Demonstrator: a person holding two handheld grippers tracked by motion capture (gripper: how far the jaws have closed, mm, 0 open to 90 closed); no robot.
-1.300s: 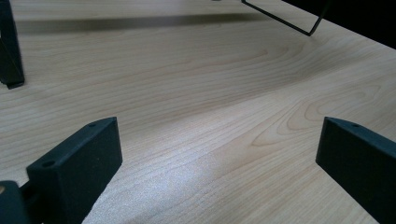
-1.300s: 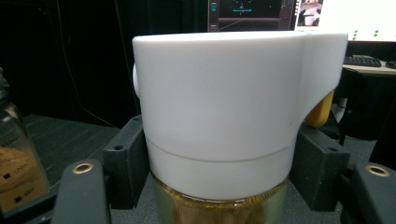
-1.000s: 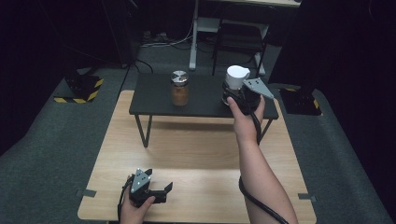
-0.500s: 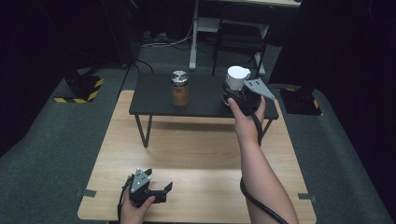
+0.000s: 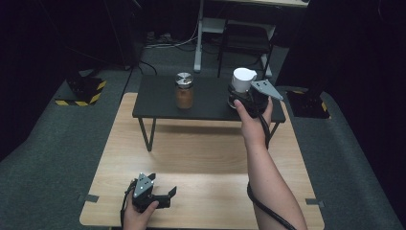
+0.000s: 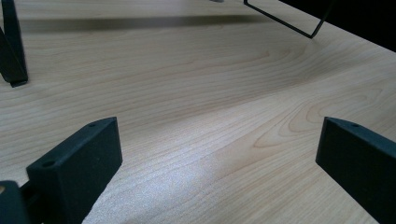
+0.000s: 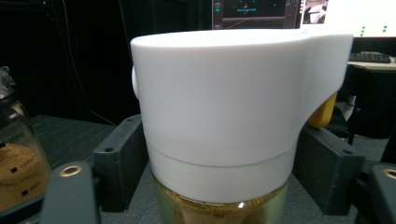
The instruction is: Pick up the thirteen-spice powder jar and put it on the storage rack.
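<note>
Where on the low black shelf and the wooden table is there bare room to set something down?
On the low black shelf, bare patches lie left of the brown spice jar and between it and the white-capped jar. The light wooden table is bare ahead of the left gripper. Crowded: the shelf's right end, around the right gripper.

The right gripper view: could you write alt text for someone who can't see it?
A white-lidded container with yellowish contents stands close up between the right gripper's two black jaws, which have just been opening and flank its sides. A glass jar of brown powder stands at the left edge, against a dark room with lit screens.
</note>
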